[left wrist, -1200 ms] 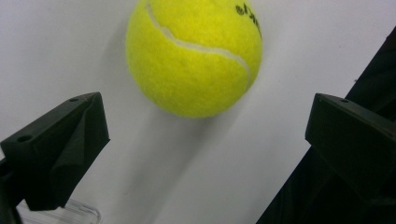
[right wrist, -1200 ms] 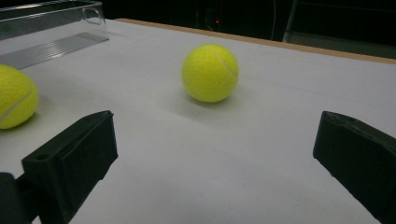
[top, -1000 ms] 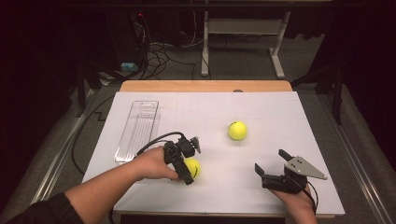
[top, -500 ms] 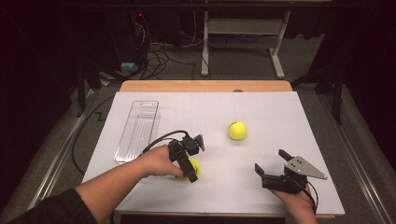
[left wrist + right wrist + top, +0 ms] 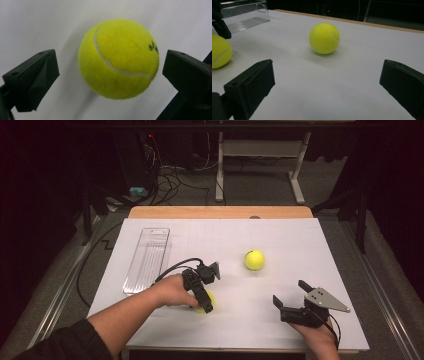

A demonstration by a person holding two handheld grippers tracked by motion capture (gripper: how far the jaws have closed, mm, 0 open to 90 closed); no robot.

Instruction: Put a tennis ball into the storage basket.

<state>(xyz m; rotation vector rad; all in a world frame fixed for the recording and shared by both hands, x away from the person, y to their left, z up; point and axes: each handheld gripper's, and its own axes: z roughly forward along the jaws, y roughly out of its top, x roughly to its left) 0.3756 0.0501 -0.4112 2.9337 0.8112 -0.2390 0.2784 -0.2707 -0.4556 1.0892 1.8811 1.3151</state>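
We hold our left claw (image 5: 110, 72) over the near tennis ball (image 5: 118, 58), jaws apart either side of it, not touching; that ball lies on the white desk (image 5: 280, 240) at about 7 o'clock; our right claw (image 5: 292, 295) rests spread wide at 5 o'clock; the far tennis ball (image 5: 254, 260) sits near centre.
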